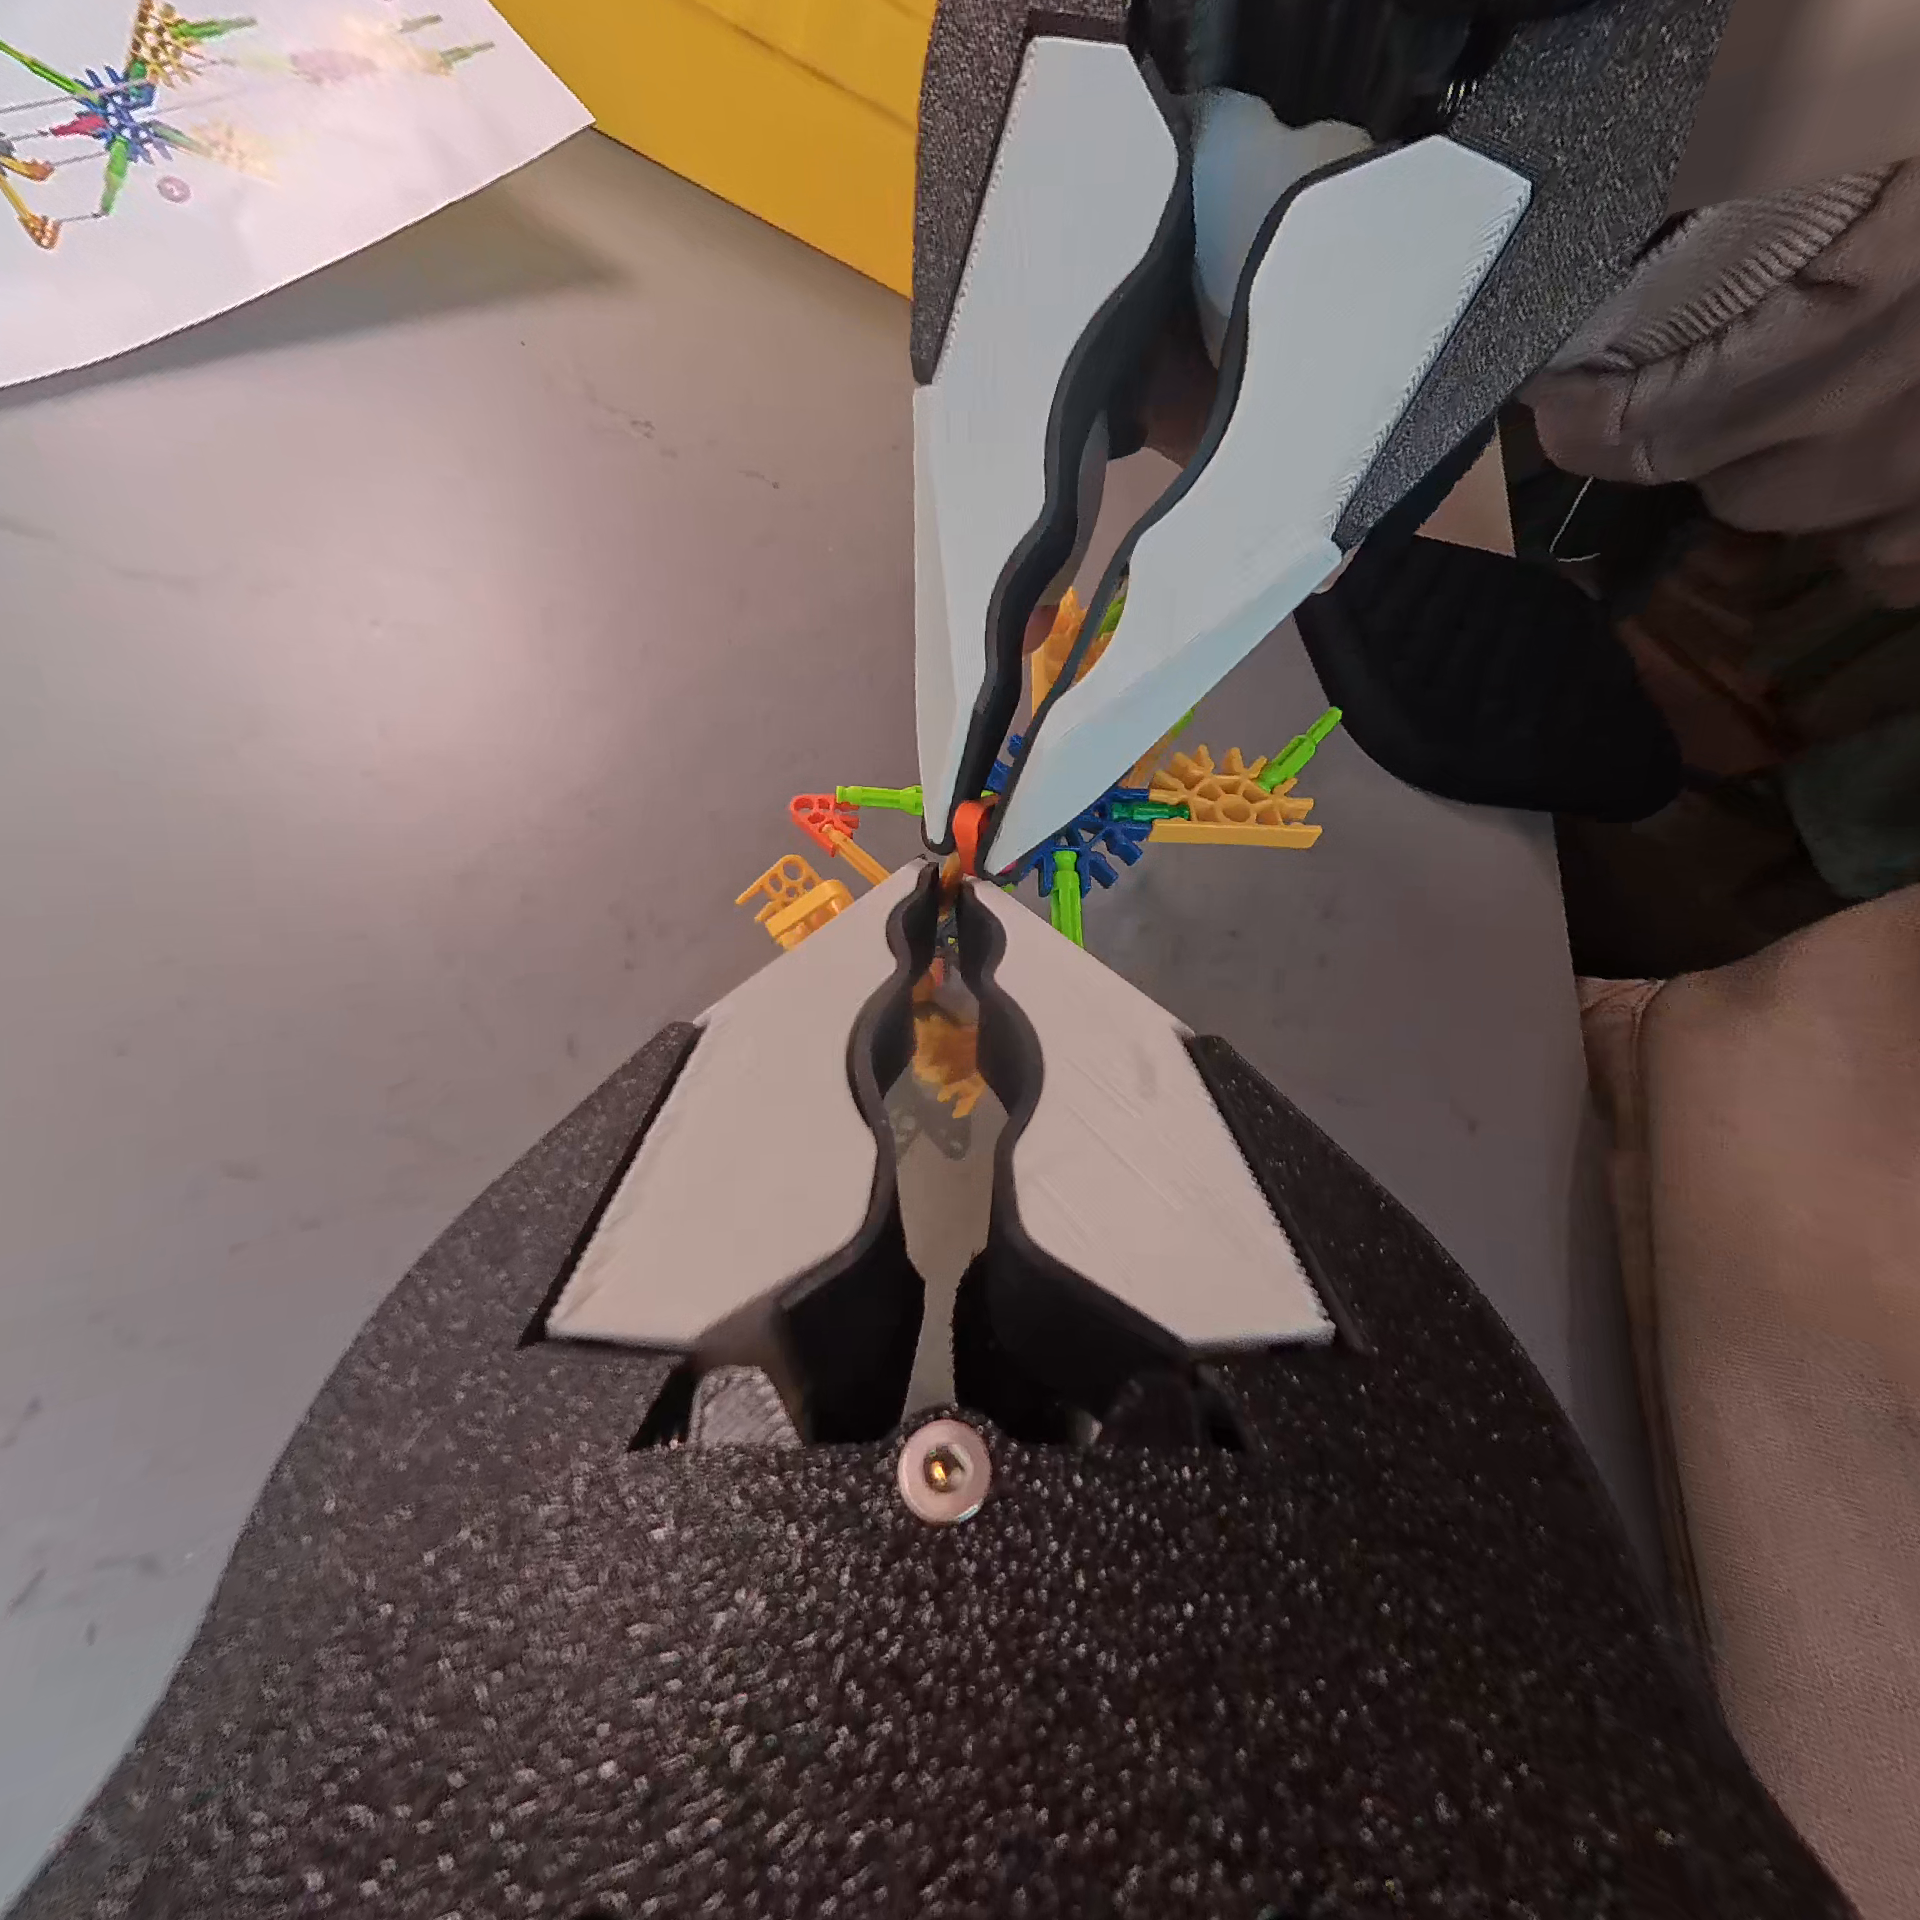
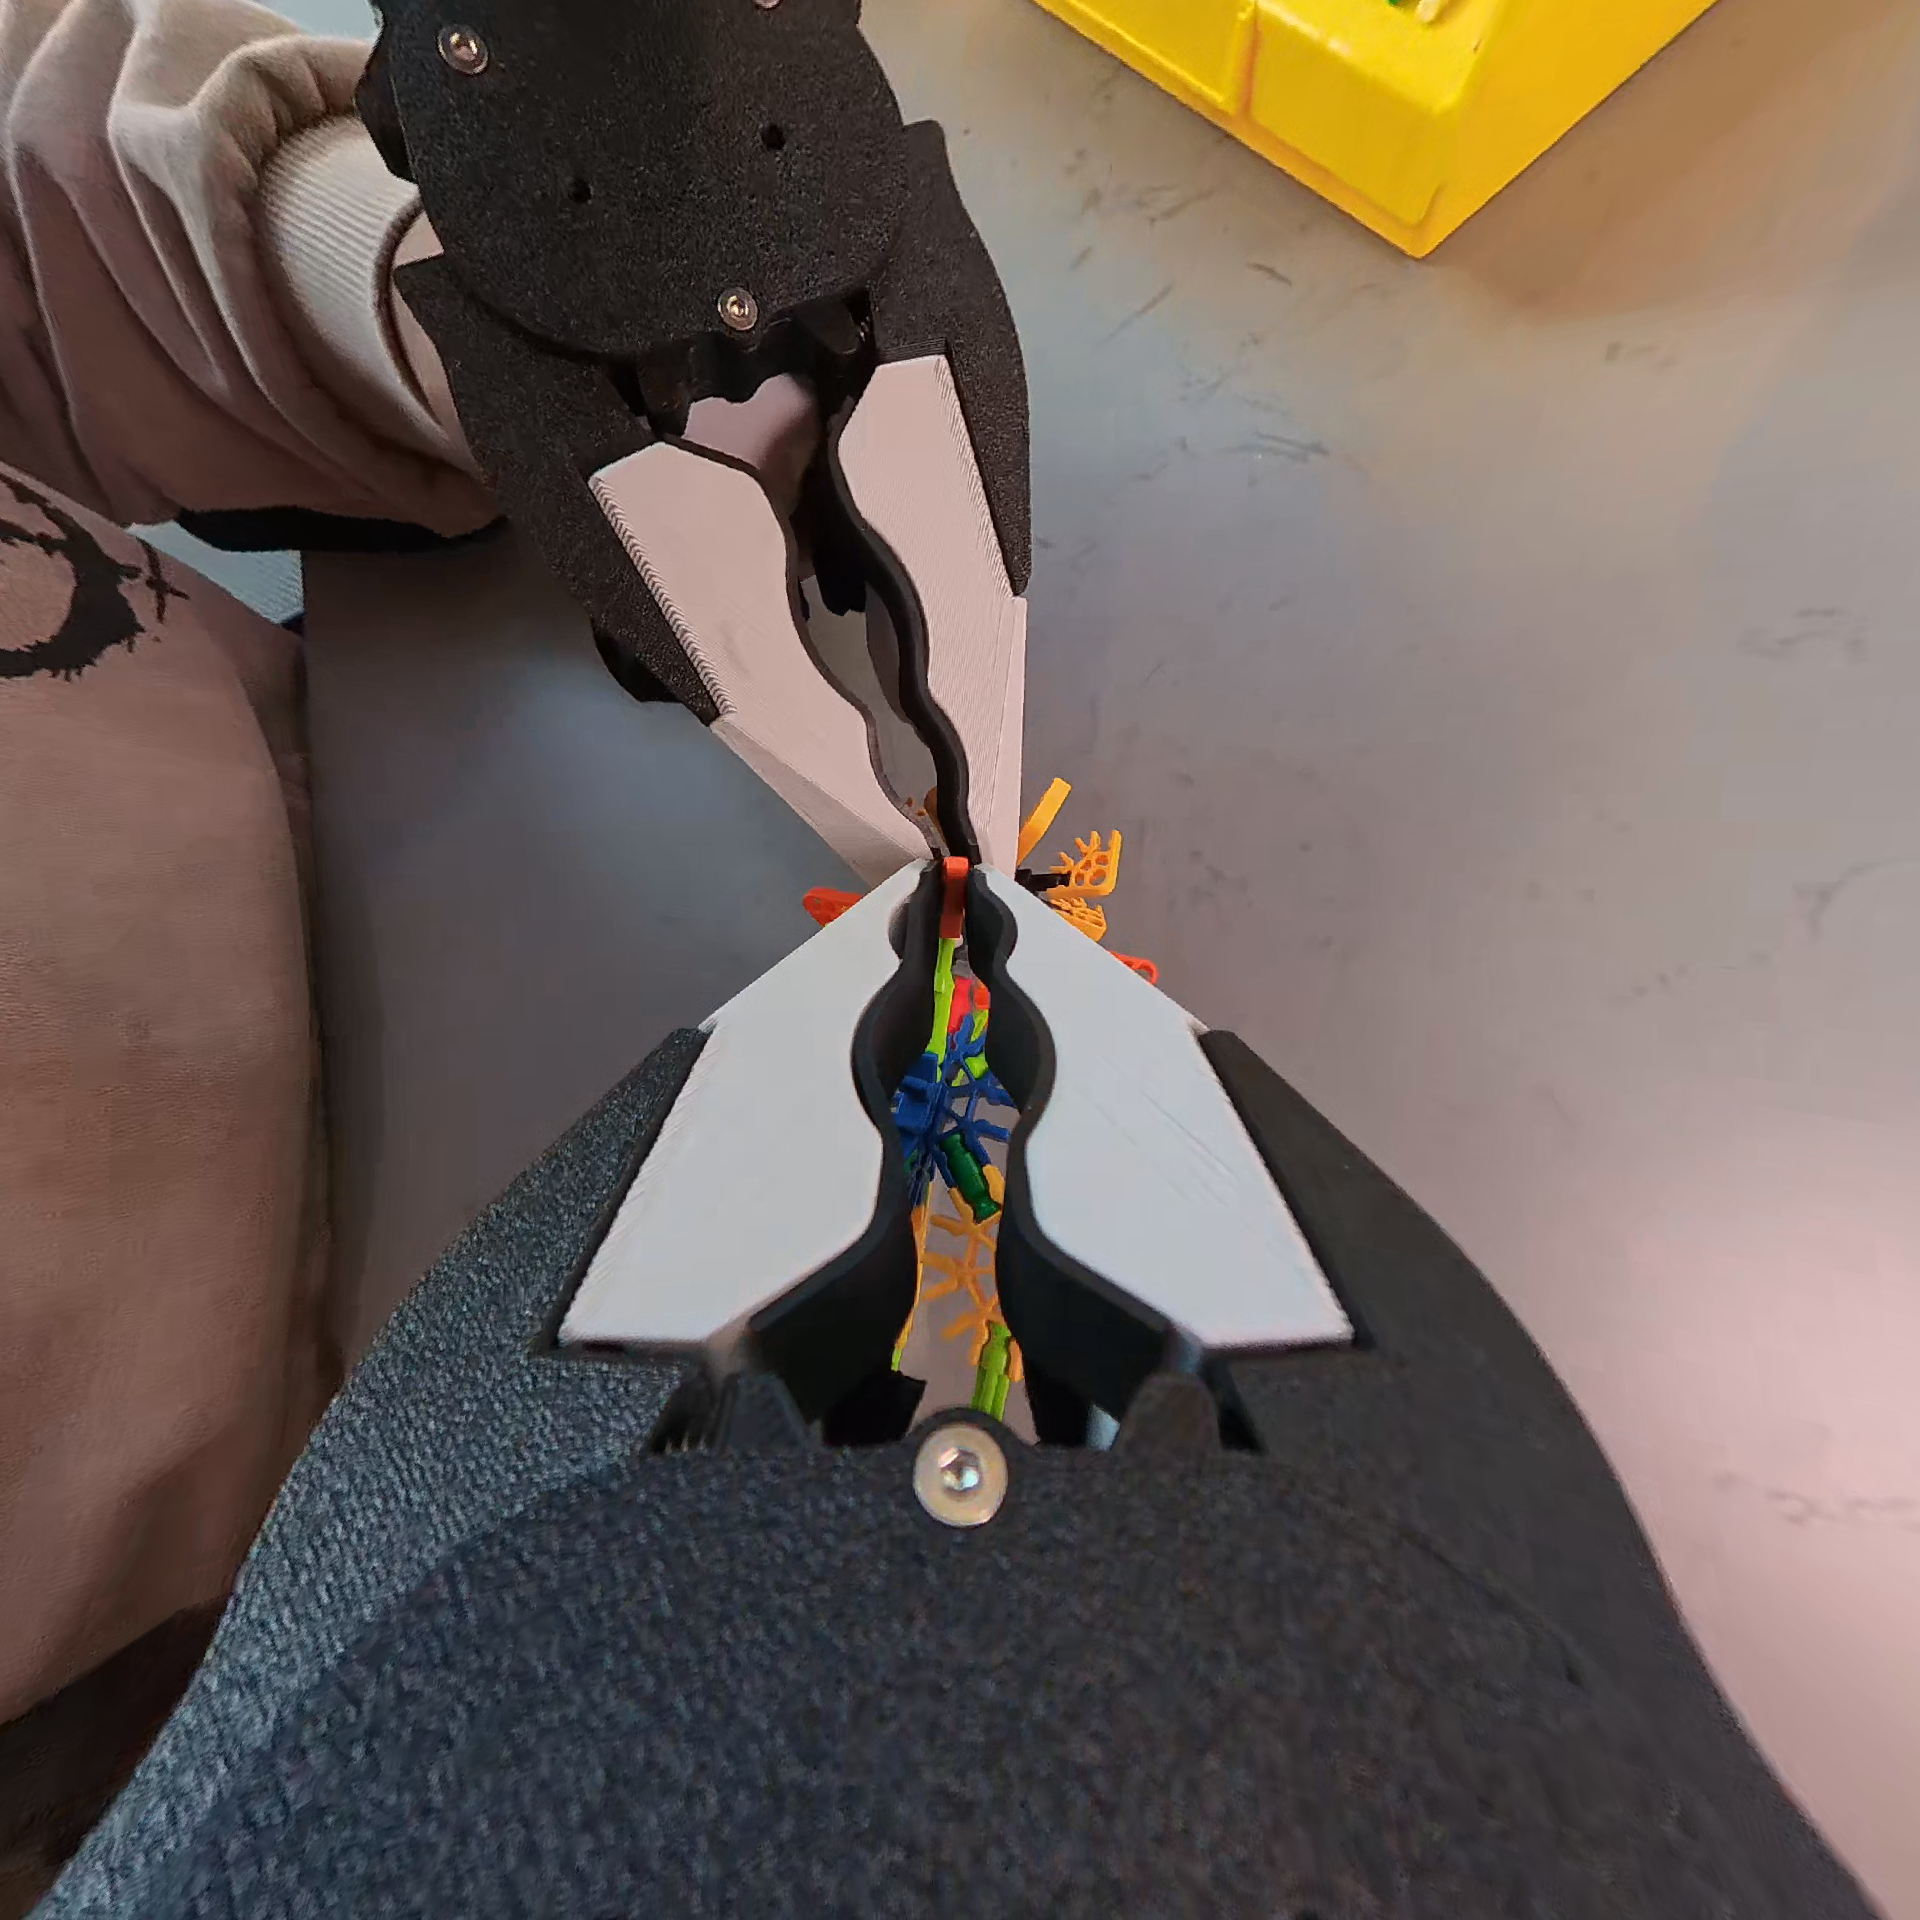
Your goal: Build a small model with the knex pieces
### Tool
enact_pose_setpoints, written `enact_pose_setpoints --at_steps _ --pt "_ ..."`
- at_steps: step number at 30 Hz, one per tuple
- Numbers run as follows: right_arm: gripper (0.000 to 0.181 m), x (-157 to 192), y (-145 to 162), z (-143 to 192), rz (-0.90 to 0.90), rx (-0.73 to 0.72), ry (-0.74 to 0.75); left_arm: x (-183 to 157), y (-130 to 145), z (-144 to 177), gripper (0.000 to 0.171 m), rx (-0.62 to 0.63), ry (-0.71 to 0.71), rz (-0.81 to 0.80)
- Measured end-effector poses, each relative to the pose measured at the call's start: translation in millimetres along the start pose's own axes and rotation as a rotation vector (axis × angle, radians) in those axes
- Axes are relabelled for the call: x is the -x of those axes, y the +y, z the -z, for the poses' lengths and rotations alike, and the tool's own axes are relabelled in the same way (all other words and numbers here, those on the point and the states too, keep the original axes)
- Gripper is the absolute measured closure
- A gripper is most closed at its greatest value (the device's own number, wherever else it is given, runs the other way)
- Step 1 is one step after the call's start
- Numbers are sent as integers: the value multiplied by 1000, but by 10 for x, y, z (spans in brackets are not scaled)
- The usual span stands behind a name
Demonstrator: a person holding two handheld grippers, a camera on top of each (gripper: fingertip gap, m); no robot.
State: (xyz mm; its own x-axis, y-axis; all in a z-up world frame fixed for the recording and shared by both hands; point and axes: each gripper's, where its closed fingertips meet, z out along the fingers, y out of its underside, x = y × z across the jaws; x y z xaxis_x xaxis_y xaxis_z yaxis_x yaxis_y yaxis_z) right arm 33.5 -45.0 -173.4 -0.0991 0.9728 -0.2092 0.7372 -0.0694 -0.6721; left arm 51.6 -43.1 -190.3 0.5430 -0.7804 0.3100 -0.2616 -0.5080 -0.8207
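A small construction-toy model (image 1: 1091, 844) of blue, yellow, green and red rods and connectors is held just above the grey table (image 1: 416, 727). My left gripper (image 1: 943, 878) is shut on a thin part at the model's near side; what it pinches is mostly hidden by the fingers. My right gripper (image 1: 961, 844) comes in from above and is shut on a small orange connector (image 1: 969, 821). In the right wrist view the right gripper (image 2: 951, 883) pinches that orange connector (image 2: 953, 896), and the left gripper (image 2: 961, 847) meets it tip to tip. The model (image 2: 951, 1101) shows through the gap.
A yellow box (image 1: 790, 114) stands at the back and also shows in the right wrist view (image 2: 1382, 114). A printed sheet with pictures of the model (image 1: 260, 177) lies at the far left. A person's sleeves (image 1: 1714, 343) (image 2: 156, 260) and clothing line the table edge. The tips of both grippers are at nearly the same place.
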Motion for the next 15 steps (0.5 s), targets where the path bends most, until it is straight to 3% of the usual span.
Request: enact_pose_setpoints --at_steps 9,15 --pt "178 82 95 75 182 23 81 -121 4 -70 169 -4 26 10" --pt "178 68 96 65 133 13 59 -89 -6 -64 170 -7 -21 -45"
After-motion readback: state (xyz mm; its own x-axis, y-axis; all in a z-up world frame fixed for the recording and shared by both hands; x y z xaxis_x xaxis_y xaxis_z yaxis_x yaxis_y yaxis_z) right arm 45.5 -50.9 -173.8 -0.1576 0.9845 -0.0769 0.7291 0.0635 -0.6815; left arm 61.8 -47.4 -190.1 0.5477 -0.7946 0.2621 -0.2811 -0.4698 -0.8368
